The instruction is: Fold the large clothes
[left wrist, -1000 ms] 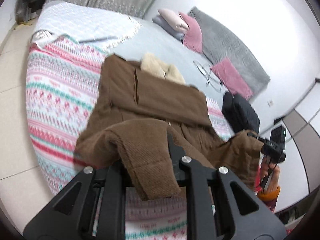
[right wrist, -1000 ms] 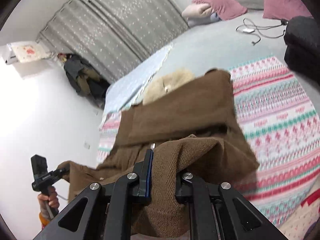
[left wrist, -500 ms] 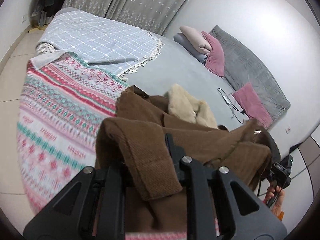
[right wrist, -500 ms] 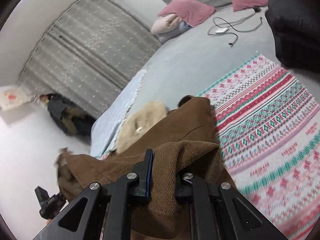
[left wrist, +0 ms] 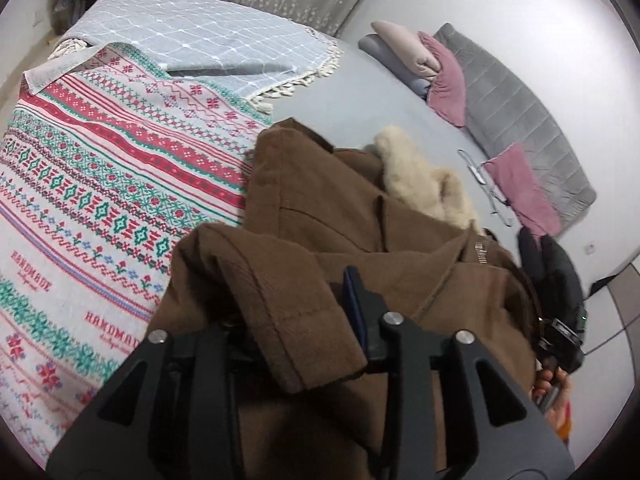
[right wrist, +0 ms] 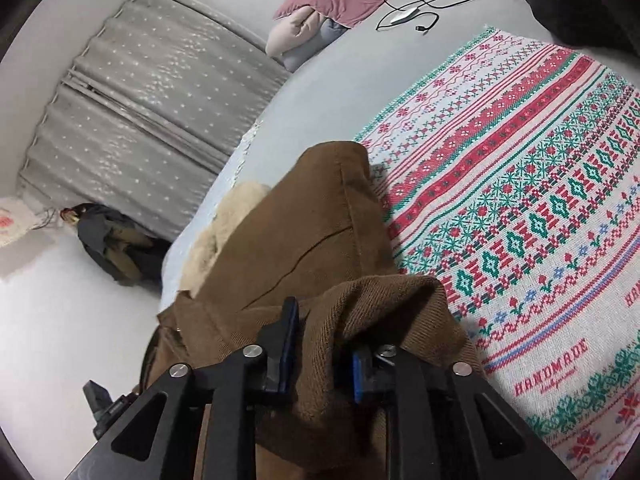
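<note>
A brown coat [left wrist: 320, 200] with a cream fur collar [left wrist: 424, 184] lies on the patterned blanket [left wrist: 100, 168], its lower part folded up over its body. My left gripper [left wrist: 294, 300] has the folded hem between its jaws, which are opening; its left finger is hidden under the cloth. In the right wrist view the coat [right wrist: 312, 220] runs away from my right gripper [right wrist: 322, 332], whose jaws are also opening, with a bunch of brown fabric still lying between the blue pads [right wrist: 290, 344]. The collar [right wrist: 224, 232] shows at the coat's left.
A grey checked throw [left wrist: 200, 40] covers the far bed corner. Pink and grey pillows [left wrist: 436, 64] and a cable [right wrist: 412, 8] lie near the headboard. A black garment [left wrist: 556, 264] sits beside the coat. Clothes are piled on the floor [right wrist: 112, 240] by the curtain.
Both grippers moved forward and down, carrying the coat's lower edge over its upper part. The jaws of both have widened around the fabric.
</note>
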Tool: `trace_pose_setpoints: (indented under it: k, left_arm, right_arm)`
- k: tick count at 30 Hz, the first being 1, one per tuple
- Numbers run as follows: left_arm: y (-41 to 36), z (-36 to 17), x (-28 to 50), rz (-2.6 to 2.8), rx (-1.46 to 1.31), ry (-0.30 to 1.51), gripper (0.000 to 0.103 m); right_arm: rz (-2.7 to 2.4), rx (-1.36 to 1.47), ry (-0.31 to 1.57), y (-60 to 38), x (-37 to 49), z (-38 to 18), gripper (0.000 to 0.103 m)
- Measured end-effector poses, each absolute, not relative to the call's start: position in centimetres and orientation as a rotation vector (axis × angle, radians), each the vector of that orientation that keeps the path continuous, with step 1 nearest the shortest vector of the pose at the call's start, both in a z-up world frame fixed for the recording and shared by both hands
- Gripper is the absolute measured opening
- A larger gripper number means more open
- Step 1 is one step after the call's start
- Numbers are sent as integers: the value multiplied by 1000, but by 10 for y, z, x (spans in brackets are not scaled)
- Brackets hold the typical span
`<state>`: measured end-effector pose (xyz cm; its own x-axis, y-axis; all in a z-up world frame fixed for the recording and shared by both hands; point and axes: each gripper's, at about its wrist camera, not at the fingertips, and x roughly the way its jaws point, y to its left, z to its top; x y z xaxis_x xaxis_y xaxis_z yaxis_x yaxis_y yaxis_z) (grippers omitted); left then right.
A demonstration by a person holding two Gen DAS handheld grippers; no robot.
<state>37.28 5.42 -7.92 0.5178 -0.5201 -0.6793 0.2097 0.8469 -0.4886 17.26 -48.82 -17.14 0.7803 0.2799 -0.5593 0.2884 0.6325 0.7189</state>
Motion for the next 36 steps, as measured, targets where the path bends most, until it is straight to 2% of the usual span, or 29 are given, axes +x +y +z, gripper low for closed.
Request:
trace_pose_setpoints:
  k: [2, 3, 4, 5, 6, 9, 11, 15, 17, 19, 21, 22, 23, 24, 25, 30, 31, 33, 36]
  left_arm:
    - [58, -66, 362, -471, -376, 913, 49]
    - [62, -57, 354, -462, -371, 878, 59]
    - [65, -49, 346, -435, -356, 839, 73]
    - [69, -42, 339, -405, -336, 788, 78]
    - [75, -35, 331, -386, -321, 730, 81]
    - [85, -35, 325, -336, -303, 680, 82]
    - [86, -49, 334, -316, -296, 738, 82]
    - [80, -89, 365, -343, -322, 912, 81]
    - [79, -100, 375, -367, -340, 965, 75]
    - [80, -106, 386, -403, -388, 1009, 63]
    - [81, -107, 390, -437, -442, 1033, 51]
    - [80, -106, 390, -449, -450, 1037, 41]
    - [78, -104, 389, -464, -449, 1037, 36]
    - [76, -100, 387, -476, -430, 1031, 31]
    - [74, -96, 385, -478, -415, 1024, 31]
    - [79, -78, 375, -494, -398, 978, 33]
    - [79, -77, 374, -484, -390, 976, 37]
    - [78, -77, 368, -477, -355, 988, 45]
    - [76, -81, 357, -482, -301, 999, 49]
  right_arm:
    - [-2, 908, 725, -489, 169, -161, 35]
    - [-7, 900, 717, -491, 165, -152, 40]
    - [-13, 882, 693, -494, 159, -142, 50]
    - [-17, 870, 668, -496, 154, -134, 56]
    - [-22, 860, 633, -500, 146, -124, 58]
    - [-14, 843, 570, -506, 128, -107, 64]
    - [-28, 800, 589, -505, 128, -106, 69]
    - [-68, 680, 728, -490, 151, -121, 69]
    - [-97, 588, 791, -478, 168, -132, 69]
    - [-136, 523, 819, -471, 182, -139, 69]
    - [-168, 502, 825, -468, 195, -146, 66]
    - [-170, 501, 813, -467, 197, -147, 45]
    - [-181, 497, 800, -466, 198, -145, 21]
    - [-197, 496, 771, -466, 195, -140, 18]
    - [-184, 512, 733, -468, 189, -133, 12]
    - [-234, 561, 526, -492, 169, -85, 7]
    - [-325, 540, 494, -502, 168, -77, 2]
    - [-472, 569, 481, -533, 167, -70, 1]
    - [-399, 735, 586, -571, 166, -82, 6]
